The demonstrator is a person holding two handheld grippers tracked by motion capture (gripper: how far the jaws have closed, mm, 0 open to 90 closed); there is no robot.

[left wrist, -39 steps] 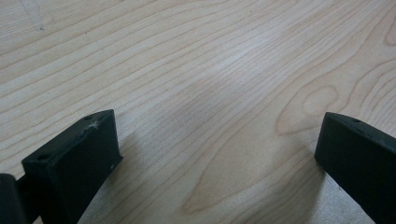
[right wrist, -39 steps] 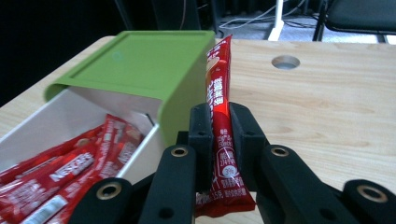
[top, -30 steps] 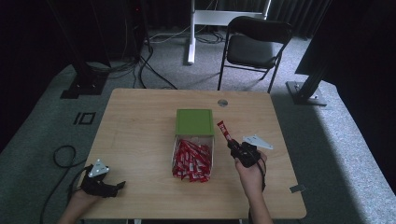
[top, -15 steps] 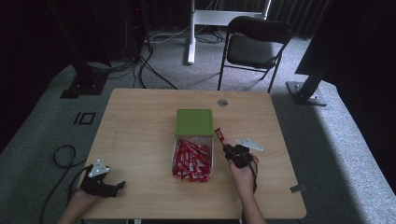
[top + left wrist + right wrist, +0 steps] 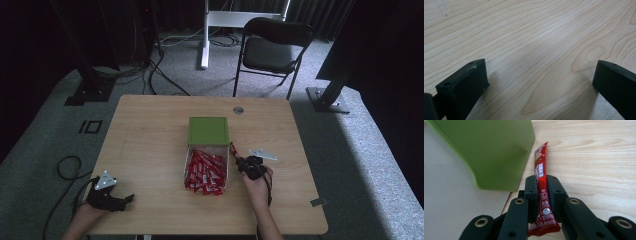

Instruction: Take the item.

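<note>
A clear box (image 5: 226,167) full of red stick packets (image 5: 204,171) sits mid-table, with its green lid (image 5: 208,130) standing at the far end. My right gripper (image 5: 241,162) is just right of the box, shut on one red packet (image 5: 232,148) that sticks out toward the lid. In the right gripper view the packet (image 5: 541,180) is pinched between the jaws of my right gripper (image 5: 541,181), with the green lid (image 5: 496,147) close on the left. My left gripper (image 5: 126,199) rests at the near left of the table, open; in its own view my left gripper (image 5: 540,75) has bare wood between the jaws.
The wooden table (image 5: 145,135) has a round cable hole (image 5: 238,109) near its far edge. A black folding chair (image 5: 272,47) and stand legs are on the floor behind. A cable (image 5: 67,167) loops off the table's left side.
My right gripper has moved left and nearer with the packet, ending close beside the box's right wall. The left gripper has stayed put.
</note>
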